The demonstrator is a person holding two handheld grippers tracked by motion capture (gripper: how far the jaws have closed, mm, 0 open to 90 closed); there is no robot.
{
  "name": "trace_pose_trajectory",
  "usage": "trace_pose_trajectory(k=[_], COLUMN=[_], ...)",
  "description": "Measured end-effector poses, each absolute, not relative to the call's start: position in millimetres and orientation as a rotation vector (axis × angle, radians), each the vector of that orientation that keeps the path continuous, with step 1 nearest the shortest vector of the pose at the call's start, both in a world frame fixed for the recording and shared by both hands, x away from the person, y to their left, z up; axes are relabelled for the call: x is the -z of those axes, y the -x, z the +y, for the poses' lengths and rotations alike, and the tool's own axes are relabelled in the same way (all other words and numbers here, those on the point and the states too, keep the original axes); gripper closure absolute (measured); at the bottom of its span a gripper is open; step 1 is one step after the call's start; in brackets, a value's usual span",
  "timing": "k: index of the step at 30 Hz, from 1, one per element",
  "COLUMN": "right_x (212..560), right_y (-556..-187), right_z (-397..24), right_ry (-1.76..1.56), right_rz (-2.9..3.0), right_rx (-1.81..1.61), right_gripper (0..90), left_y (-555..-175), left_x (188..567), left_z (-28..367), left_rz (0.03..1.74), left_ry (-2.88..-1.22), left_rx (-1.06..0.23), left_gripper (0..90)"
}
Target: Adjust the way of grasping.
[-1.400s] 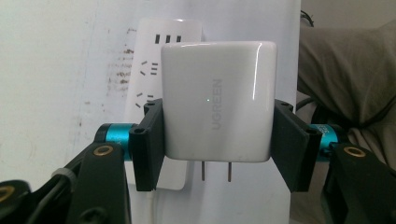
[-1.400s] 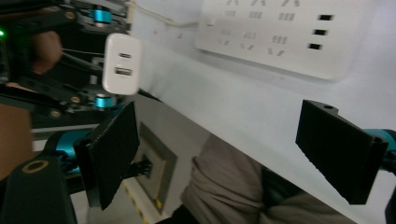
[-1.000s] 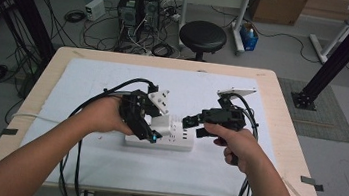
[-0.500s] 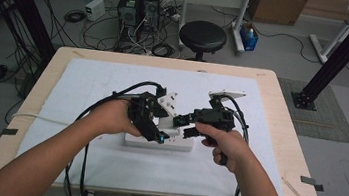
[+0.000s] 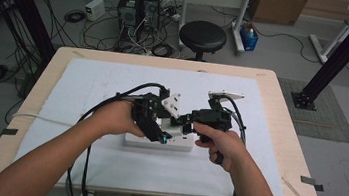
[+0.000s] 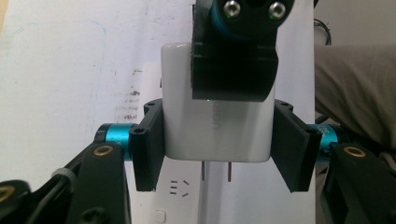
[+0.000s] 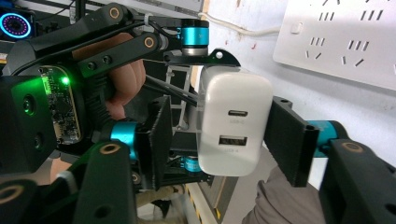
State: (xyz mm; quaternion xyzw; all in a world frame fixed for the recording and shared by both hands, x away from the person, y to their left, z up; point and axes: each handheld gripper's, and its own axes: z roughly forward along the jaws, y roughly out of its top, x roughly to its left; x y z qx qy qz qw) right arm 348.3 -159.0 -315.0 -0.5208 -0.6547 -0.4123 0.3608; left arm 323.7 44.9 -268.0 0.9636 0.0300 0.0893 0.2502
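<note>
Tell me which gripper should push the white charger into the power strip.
Left. Its gripper is shut on the white rectangular plastic charger, prongs facing the white power strip. The right gripper has just been closing round it, one pad not touching.

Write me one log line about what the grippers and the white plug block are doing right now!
left hand-held gripper: shut on white two-prong charger block | right hand-held gripper: closing around it, grip unclear | white power strip: on table, charger unplugged
</note>
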Motion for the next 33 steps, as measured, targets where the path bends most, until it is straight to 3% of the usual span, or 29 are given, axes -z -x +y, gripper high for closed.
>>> trace_pose_trajectory(k=[8, 20, 26, 33], right_x=[317.4, 318.8, 314.9, 302.3], right_y=[-347.6, -346.4, -345.8, -346.2], right_z=[-161.1, -160.4, -162.0, -166.8], right_ry=[1.364, 1.355, 1.378, 1.443], right_rz=[-1.682, -1.702, -1.76, -1.91], right_rx=[1.064, 1.069, 1.071, 1.012], right_gripper=[58.4, 62.2, 62.2, 62.1], left_y=[-323.4, -323.9, -326.9, -335.7], left_x=[267.3, 270.1, 269.3, 265.0], left_z=[44.4, 39.8, 39.5, 51.8], left_rz=[0.078, 0.082, 0.14, 0.294], left_ry=[-2.618, -2.655, -2.696, -2.814], left_rx=[-0.258, -0.244, -0.221, -0.115], left_gripper=[42.0, 42.0, 29.2, 24.6])
